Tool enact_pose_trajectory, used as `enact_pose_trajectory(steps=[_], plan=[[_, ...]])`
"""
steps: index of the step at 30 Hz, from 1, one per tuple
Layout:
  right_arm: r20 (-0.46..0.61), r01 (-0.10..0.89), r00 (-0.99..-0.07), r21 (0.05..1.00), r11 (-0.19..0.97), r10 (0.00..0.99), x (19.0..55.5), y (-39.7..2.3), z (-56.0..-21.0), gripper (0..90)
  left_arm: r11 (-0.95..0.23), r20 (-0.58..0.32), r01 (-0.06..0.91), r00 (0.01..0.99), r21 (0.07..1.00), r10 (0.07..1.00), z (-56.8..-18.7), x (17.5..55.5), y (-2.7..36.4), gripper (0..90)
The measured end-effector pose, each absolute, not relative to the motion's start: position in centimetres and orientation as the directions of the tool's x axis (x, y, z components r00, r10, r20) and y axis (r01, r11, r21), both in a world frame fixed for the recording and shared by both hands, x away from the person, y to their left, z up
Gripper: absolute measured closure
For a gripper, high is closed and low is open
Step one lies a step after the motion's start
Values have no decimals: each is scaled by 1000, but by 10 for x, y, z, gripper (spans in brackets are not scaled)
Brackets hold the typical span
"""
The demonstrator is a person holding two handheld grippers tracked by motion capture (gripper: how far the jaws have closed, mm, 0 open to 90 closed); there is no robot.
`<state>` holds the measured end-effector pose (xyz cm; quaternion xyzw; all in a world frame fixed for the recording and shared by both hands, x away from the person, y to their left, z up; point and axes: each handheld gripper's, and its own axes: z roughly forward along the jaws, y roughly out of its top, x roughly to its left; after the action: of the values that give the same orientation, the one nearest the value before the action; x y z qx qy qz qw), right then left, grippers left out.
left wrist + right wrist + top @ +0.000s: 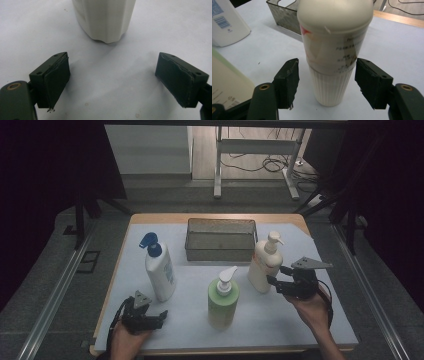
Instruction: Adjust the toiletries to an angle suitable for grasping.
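High view overhead, tool cameras close, low

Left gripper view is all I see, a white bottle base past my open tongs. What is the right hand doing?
Observer: The right tongs straddle a cream pump bottle, with both pads apart from its sides.
Operator: Is that bottle upright?
Observer: Yes, it stands upright on the white sheet.
Operator: Anything behind it?
Observer: A grey mesh basket sits farther back, just to the bottle's left in the high view.
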<state>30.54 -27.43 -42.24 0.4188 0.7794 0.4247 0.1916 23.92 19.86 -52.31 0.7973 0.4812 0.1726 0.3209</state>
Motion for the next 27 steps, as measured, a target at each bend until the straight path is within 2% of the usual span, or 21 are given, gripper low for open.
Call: enact_pose_trajectory(steps=[12,27], plan=[[36,492,-539,825,280,841,323,-261,-418,300,-334,-31,655,480,678,877,-523,239,199,123],[-1,489,-508,823,290,861,340,-241,-415,286,-332,-33,657,478,677,878,-523,239,199,123]])
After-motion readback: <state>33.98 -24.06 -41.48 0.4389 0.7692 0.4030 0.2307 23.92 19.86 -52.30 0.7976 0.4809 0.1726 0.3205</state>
